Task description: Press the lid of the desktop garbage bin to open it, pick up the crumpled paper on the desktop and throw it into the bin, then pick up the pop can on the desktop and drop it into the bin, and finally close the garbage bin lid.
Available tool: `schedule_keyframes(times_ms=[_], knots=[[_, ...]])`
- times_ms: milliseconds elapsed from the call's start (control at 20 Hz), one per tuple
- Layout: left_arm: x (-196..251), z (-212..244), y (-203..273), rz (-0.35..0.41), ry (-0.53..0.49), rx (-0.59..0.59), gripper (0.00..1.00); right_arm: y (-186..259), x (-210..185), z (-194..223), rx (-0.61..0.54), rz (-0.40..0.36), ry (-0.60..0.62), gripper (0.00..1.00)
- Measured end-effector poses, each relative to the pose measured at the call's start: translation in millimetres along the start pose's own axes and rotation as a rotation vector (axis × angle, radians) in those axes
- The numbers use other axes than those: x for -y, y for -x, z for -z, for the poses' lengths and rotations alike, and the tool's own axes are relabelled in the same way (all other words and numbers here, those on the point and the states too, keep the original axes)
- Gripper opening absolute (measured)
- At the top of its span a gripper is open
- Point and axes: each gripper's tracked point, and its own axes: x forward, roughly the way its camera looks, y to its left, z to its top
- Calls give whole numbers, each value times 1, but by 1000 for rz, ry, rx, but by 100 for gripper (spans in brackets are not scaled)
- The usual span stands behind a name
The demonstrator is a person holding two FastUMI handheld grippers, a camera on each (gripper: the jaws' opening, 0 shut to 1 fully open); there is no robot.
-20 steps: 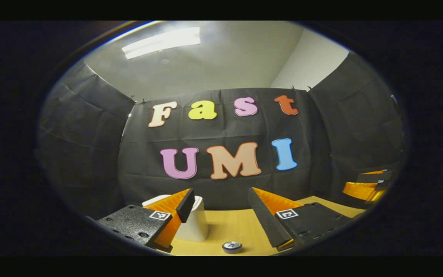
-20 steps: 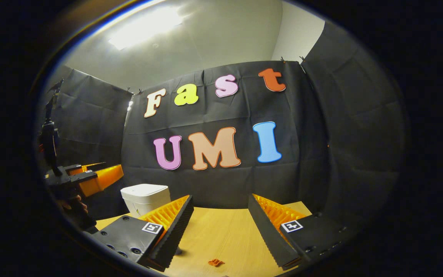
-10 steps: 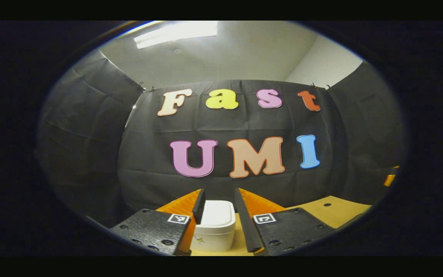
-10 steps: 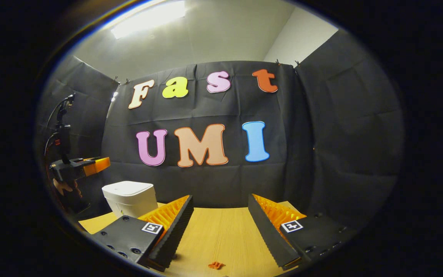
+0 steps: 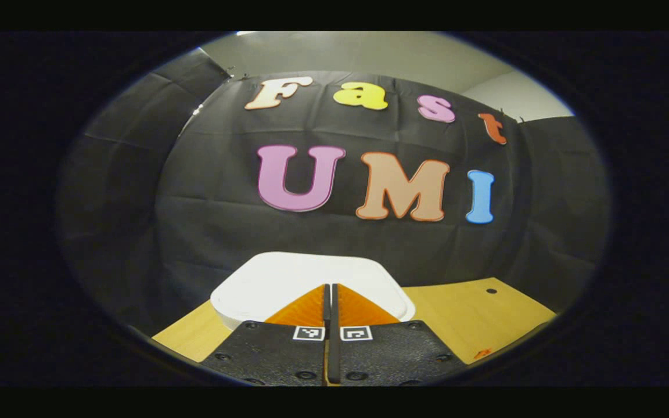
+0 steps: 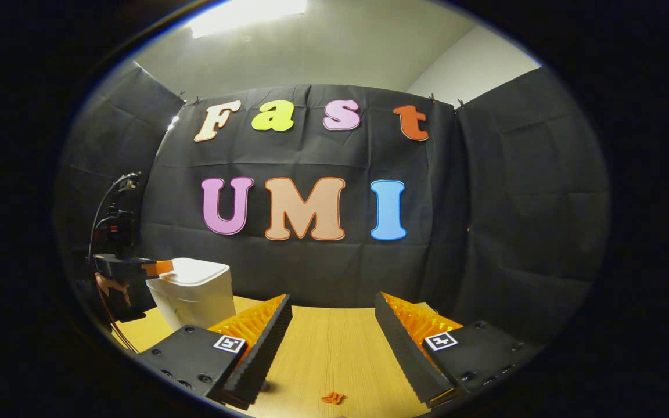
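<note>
In the left gripper view we saw the left gripper (image 5: 328, 288) with its fingers pressed together, tips over the near edge of the white garbage bin's (image 5: 288, 278) lid at 6 o'clock; whether they touched it we could not tell. In the right gripper view the right gripper (image 6: 333, 307) hung with its fingers wide apart above the wooden desktop (image 6: 334, 354), holding nothing. A small orange crumpled scrap (image 6: 333, 397) lay at 6 o'clock, and the bin stood at 9 o'clock.

light: dim, ceiling lamp (image 6: 247, 10) glare overhead | edges: strong fisheye bending, dark vignette | focus: mostly sharp
</note>
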Motion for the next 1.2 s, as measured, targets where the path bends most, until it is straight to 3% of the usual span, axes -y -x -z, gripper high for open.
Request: schedule_keyframes(times_ms=[150, 250, 400, 600, 750, 800, 1200], knots=[[2, 1, -1, 2, 6, -7, 0, 3, -9, 2, -2, 12, 13, 95], [4, -6, 0, 24, -48, 27, 0, 6, -13, -1, 10, 6, 0, 94], [6, -49, 7, -2, -116, 150, 0, 11, -7, -13, 45, 1, 7, 97], [41, -100, 30, 11, -206, 300, 70, 16, 7, -27, 80, -8, -13, 95], [72, -115, 53, 44, -238, 343, 76, 20, 25, -35, 109, -11, -19, 97], [86, -112, 67, 55, -235, 346, 89, 22, 35, -34, 111, -18, -31, 95], [161, -51, 145, 89, -176, 308, 93, 17, 74, -3, 56, -98, -78, 95]])
